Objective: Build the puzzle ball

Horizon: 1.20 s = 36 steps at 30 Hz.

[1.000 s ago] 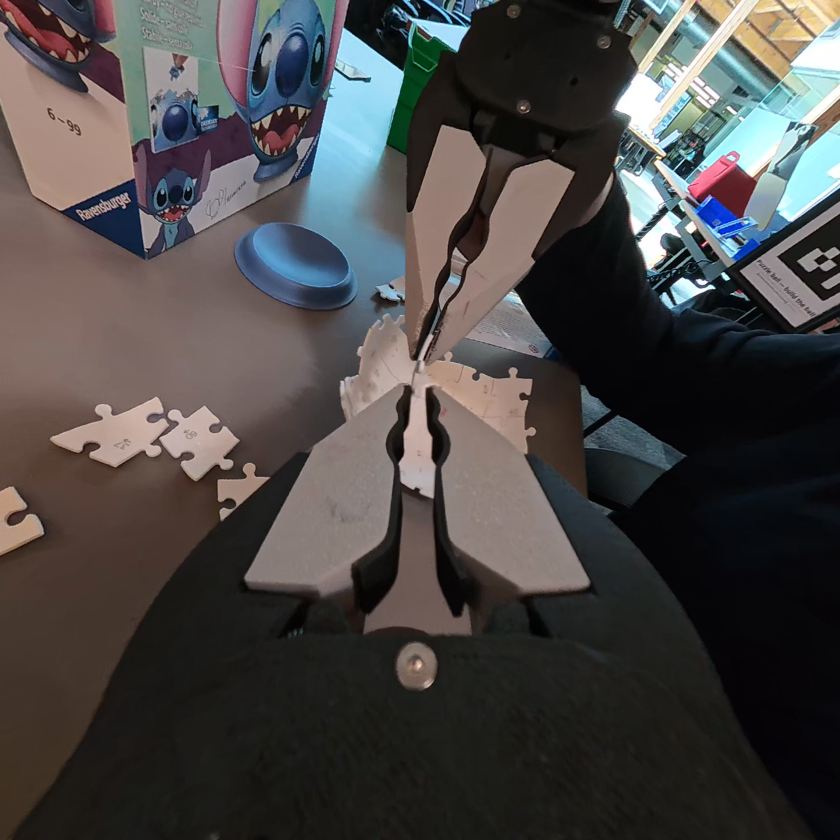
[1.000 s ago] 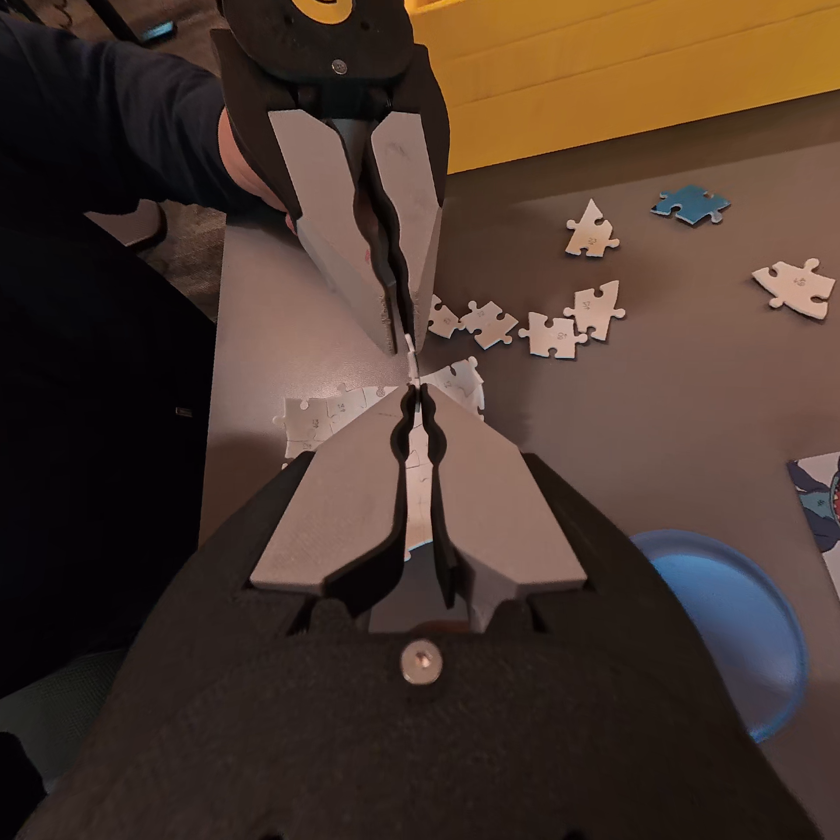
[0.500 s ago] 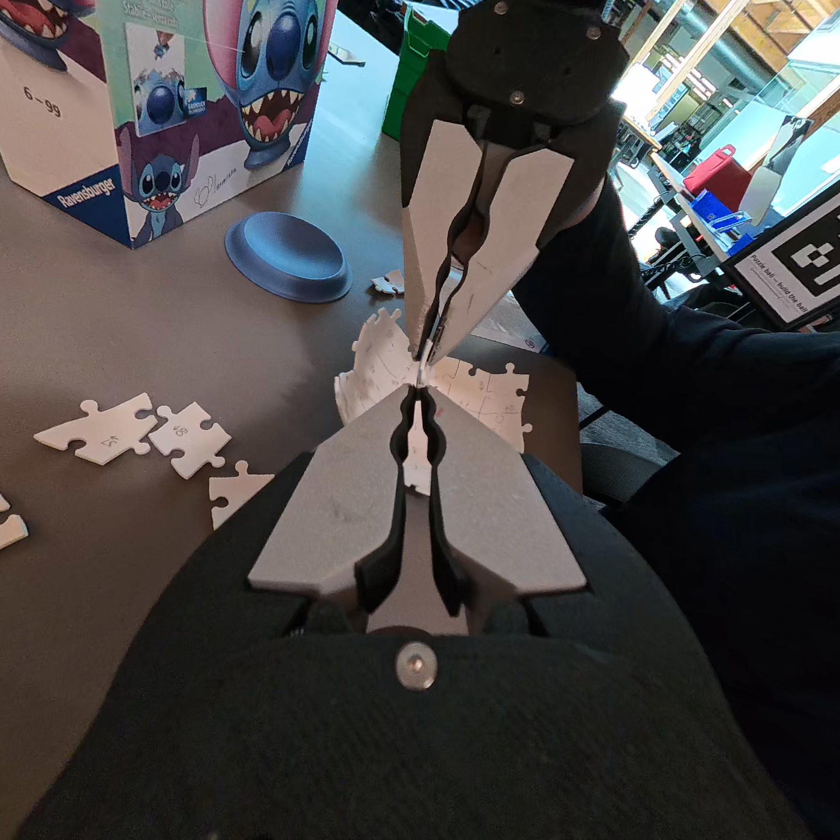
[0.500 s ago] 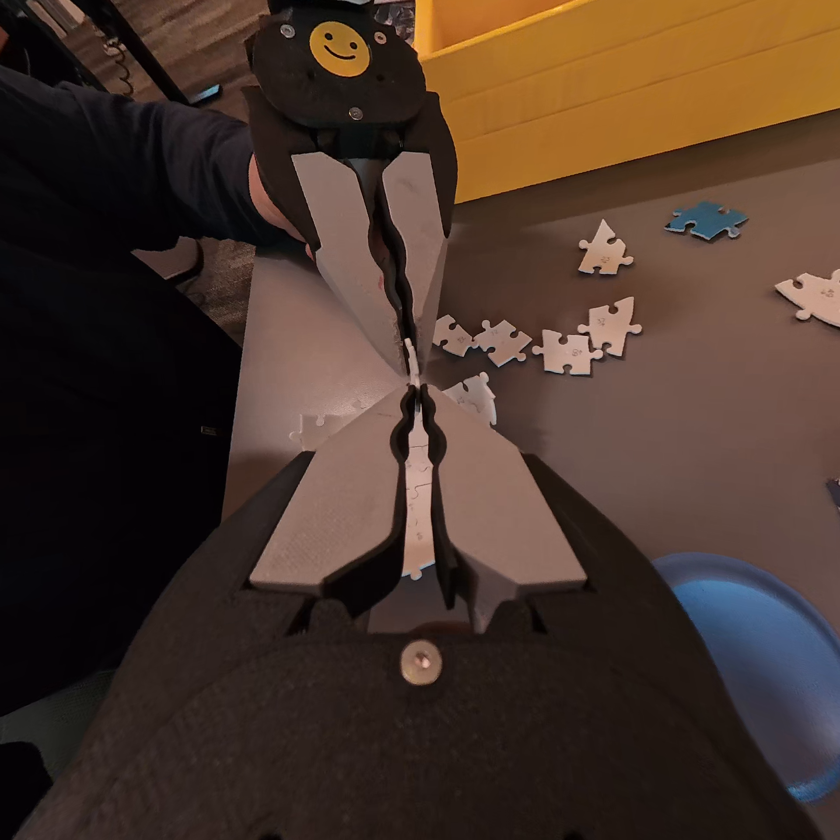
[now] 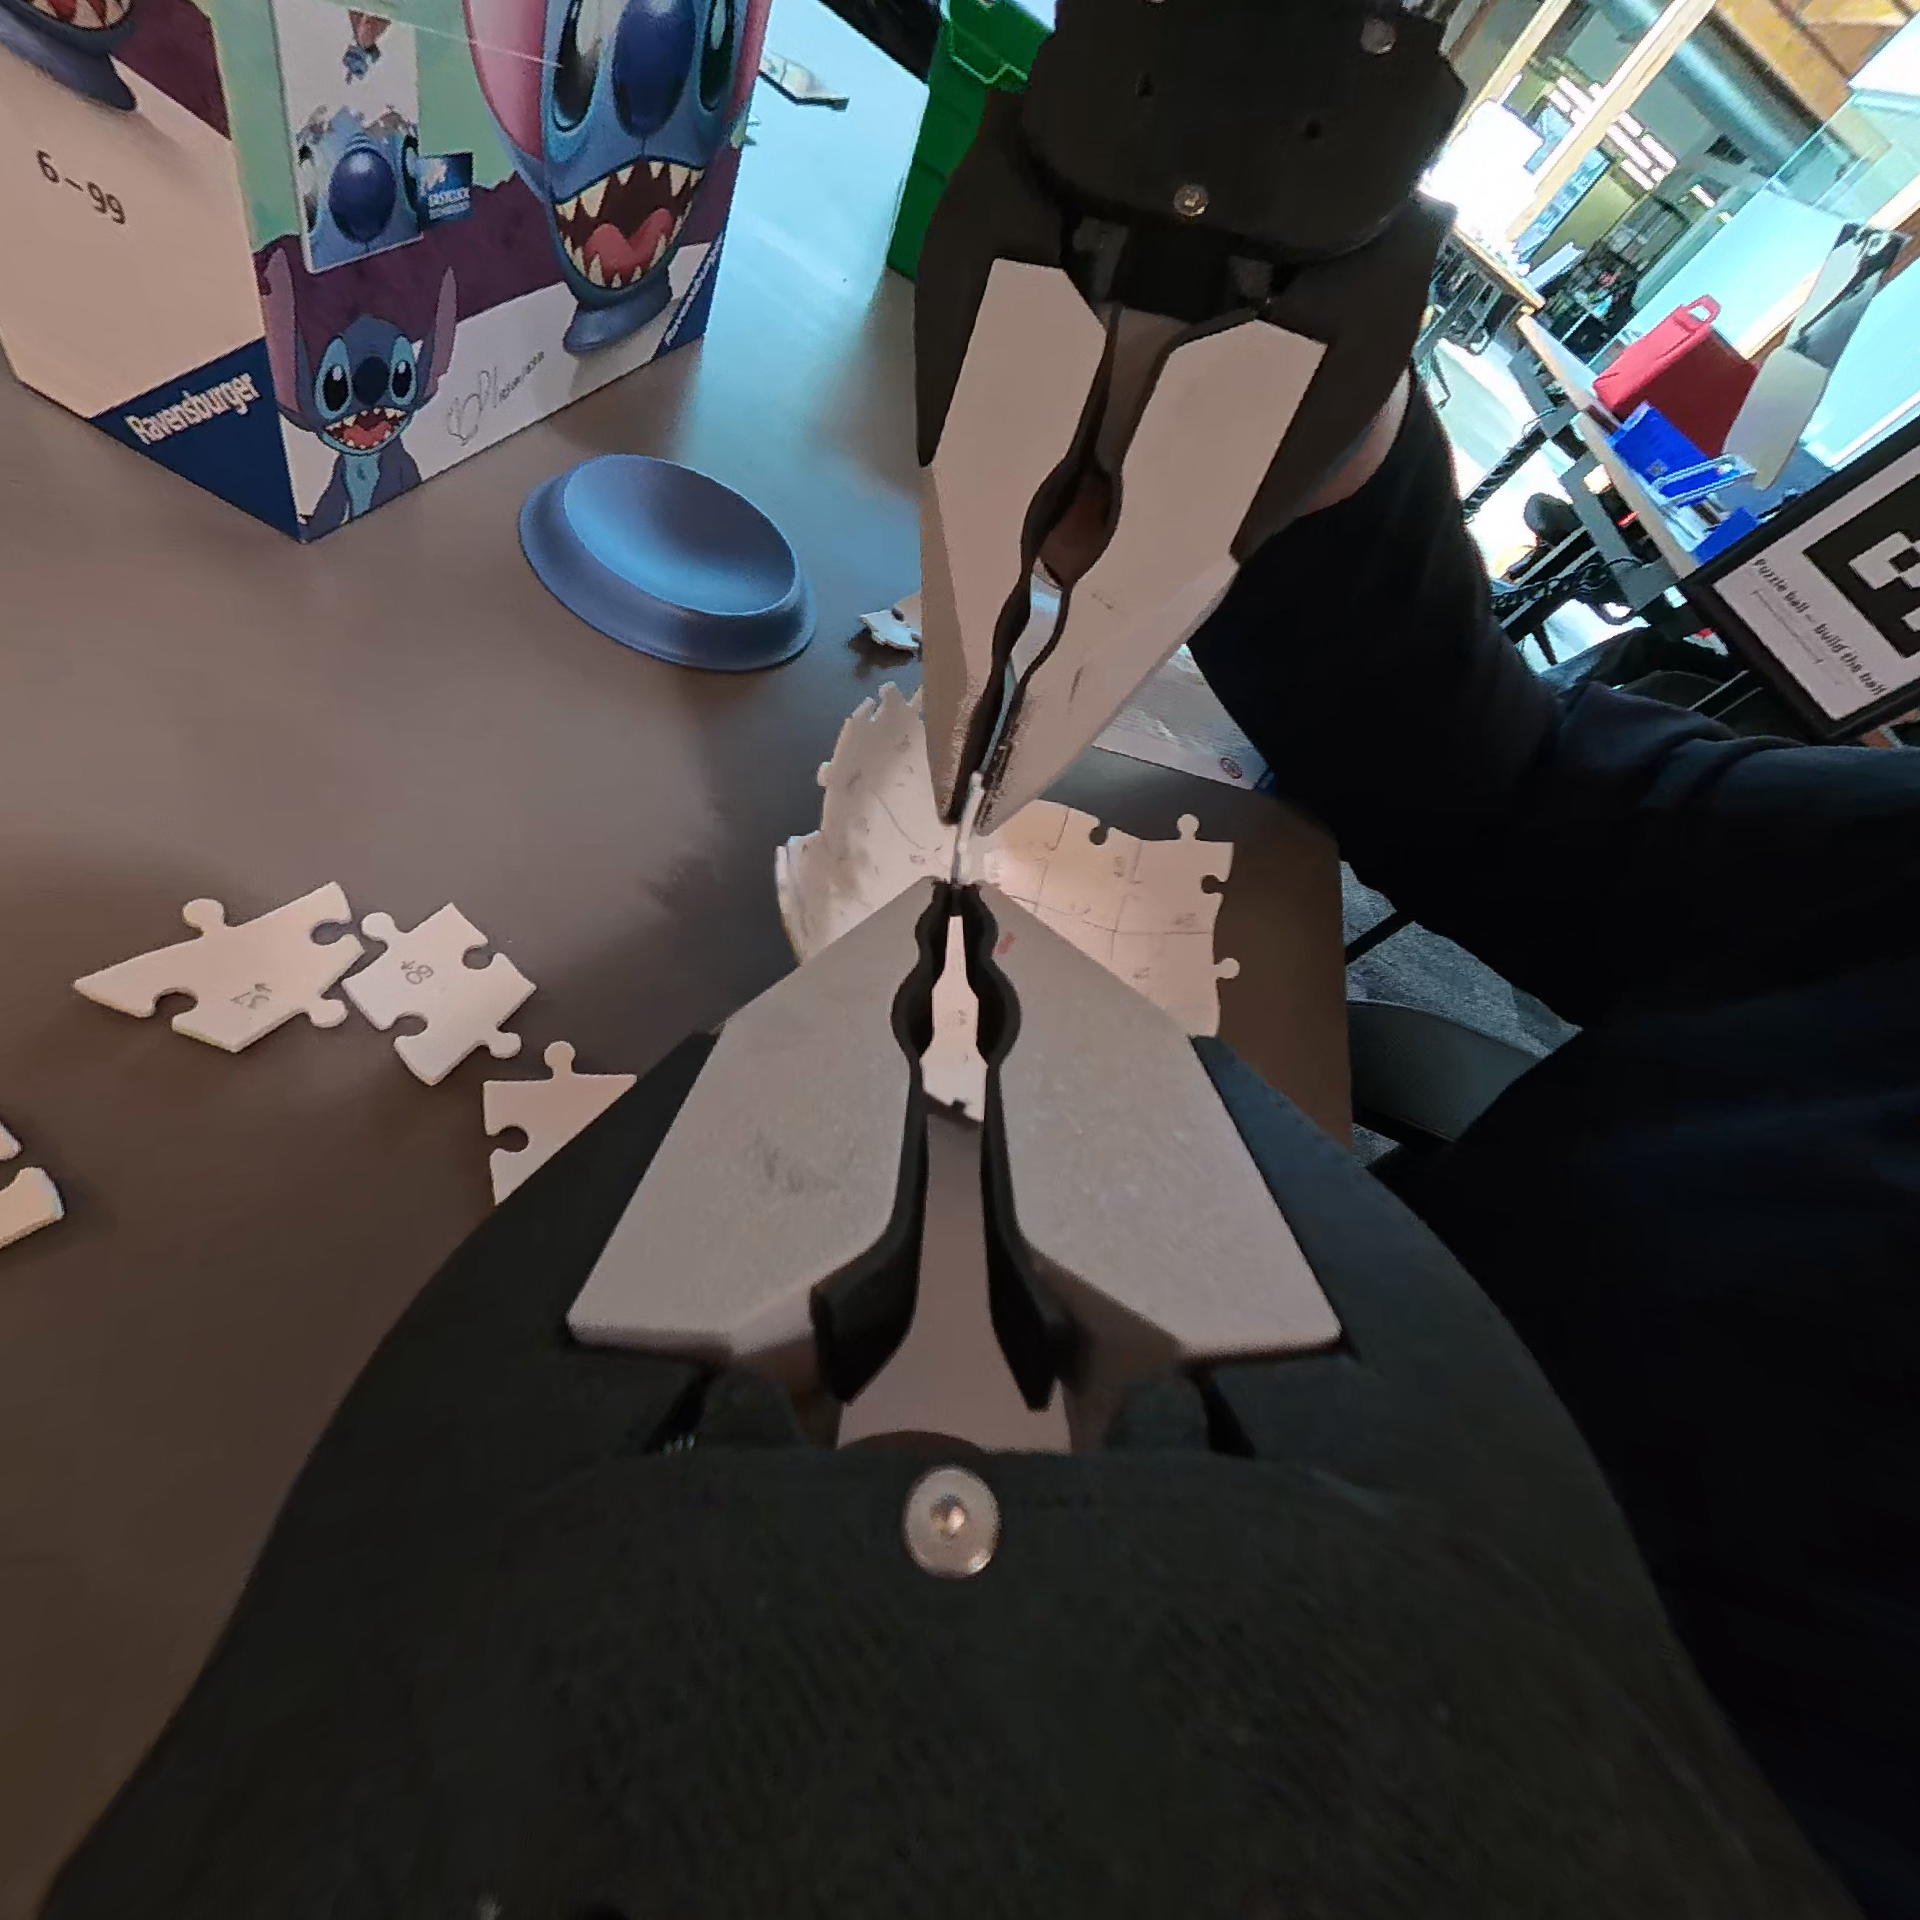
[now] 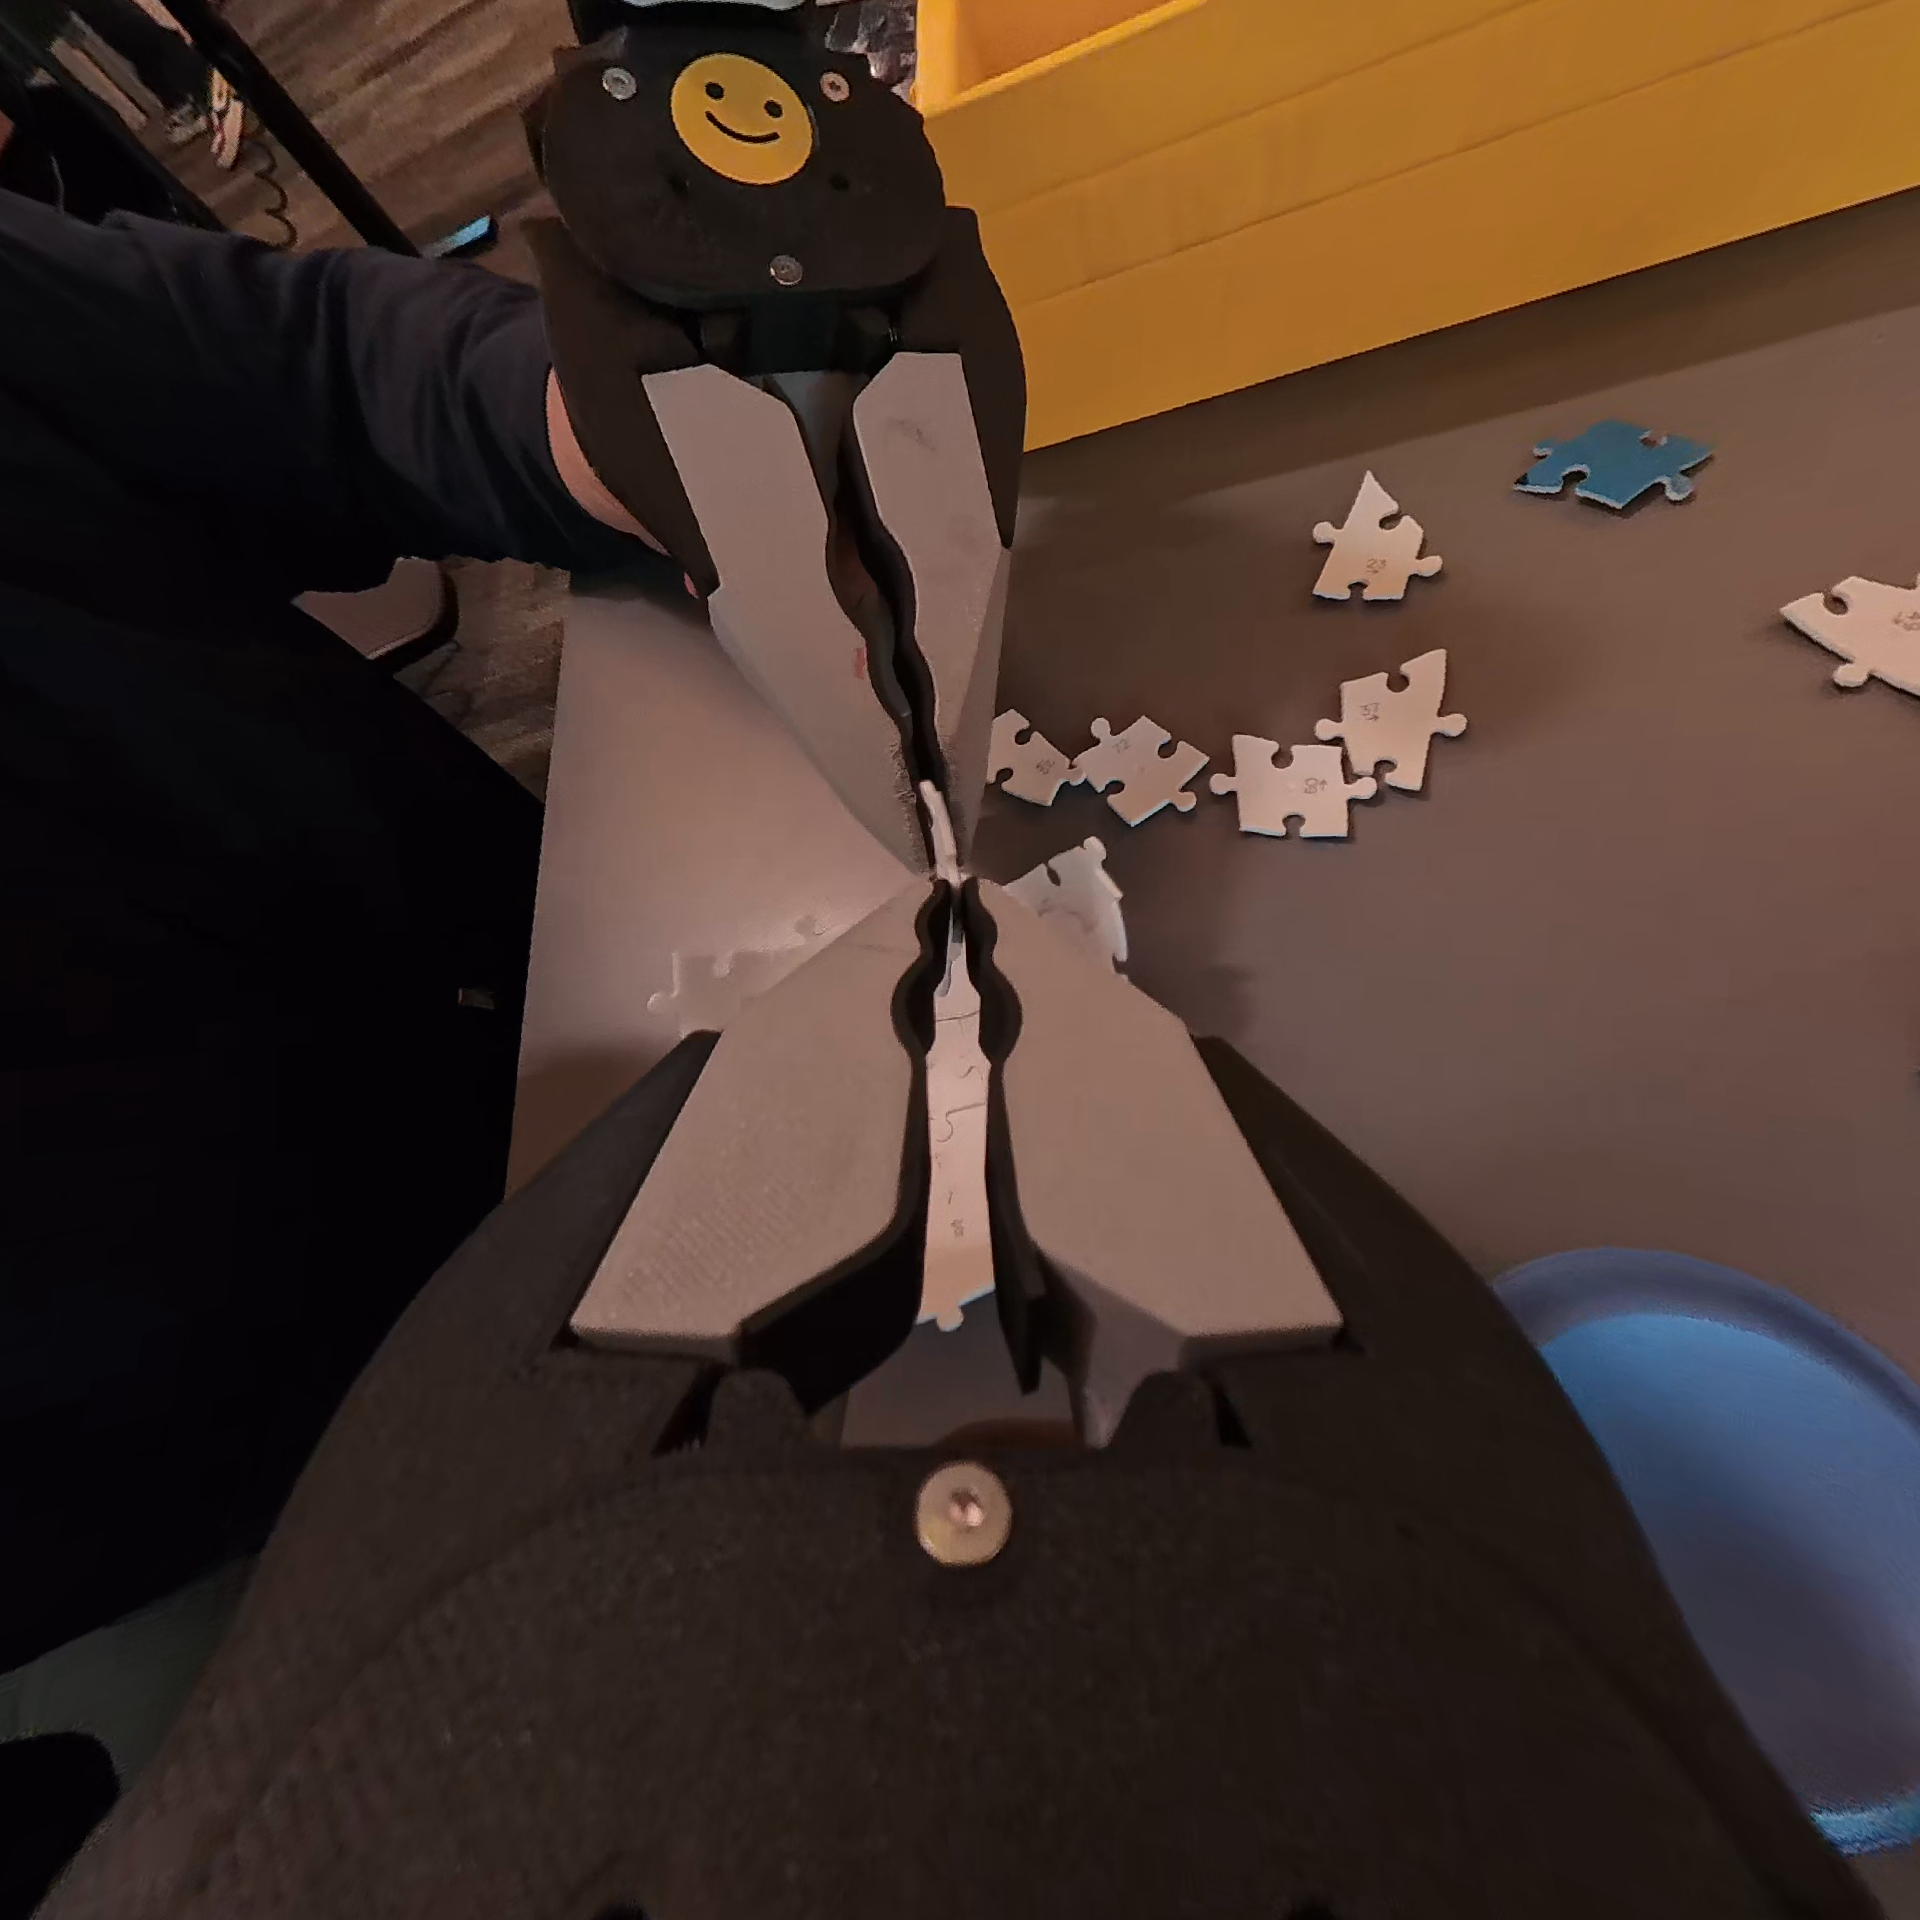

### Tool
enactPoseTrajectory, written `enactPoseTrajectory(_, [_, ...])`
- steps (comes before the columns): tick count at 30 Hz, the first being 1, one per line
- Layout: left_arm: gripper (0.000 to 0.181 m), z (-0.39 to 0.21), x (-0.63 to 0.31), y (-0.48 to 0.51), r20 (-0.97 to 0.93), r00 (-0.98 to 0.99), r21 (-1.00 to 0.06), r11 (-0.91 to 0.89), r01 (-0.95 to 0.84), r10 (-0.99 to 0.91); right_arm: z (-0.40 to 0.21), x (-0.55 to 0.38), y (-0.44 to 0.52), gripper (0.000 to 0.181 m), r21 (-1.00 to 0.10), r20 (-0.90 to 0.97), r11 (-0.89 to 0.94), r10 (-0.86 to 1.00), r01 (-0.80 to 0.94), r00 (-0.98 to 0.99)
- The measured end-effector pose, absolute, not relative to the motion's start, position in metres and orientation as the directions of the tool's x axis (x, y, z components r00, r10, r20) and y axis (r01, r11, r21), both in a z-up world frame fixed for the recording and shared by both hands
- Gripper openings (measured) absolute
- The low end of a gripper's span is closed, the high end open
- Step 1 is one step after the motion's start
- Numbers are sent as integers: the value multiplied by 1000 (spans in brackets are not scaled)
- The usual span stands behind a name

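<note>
A joined, curved section of white puzzle pieces [image 5: 1117, 914] lies near the table's edge, and it also shows in the right wrist view [image 6: 1081, 899]. My left gripper [image 5: 956, 896] is shut on a single white puzzle piece [image 6: 940, 821]. My right gripper [image 6: 951, 894] is shut on a thin white edge that seems to belong to the joined section. The two grippers meet tip to tip just above the section. The right gripper [image 5: 971, 810] comes down from the top of the left wrist view. The left gripper [image 6: 940, 836], with a yellow smiley disc, does the same in the right wrist view.
A round blue stand [image 5: 665, 582] and the puzzle box [image 5: 416, 208] stand at the back left. Loose white pieces [image 5: 229, 977] lie to the left, with more [image 6: 1288, 790] and a blue piece [image 6: 1610, 468] near a yellow bin [image 6: 1351, 208]. A dark sleeve [image 5: 1507, 779] is on the right. Less than 4 cm separates the two grippers' tips.
Both grippers stay shut and tip to tip. Both views have shifted a little, and more of the left gripper's body, with its smiley disc, shows in the right wrist view.
</note>
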<state>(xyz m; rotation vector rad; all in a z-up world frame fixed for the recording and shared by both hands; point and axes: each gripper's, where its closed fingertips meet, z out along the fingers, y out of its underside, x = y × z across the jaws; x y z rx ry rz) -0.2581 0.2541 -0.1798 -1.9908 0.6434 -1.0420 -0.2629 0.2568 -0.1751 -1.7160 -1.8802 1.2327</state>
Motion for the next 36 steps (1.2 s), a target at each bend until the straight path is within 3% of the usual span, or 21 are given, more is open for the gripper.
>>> enactPoseTrajectory(8, [0, -174, -259, 254, 494, 499, -814, -580, -22, -712, -170, -262, 257, 0, -763, -331, -116, 915, 636, -230])
enactPoseTrajectory(36, [0, -190, -262, 260, 390, 575, -834, -540, -111, -720, -159, -235, 288, 0, -811, -275, -170, 955, 560, -108])
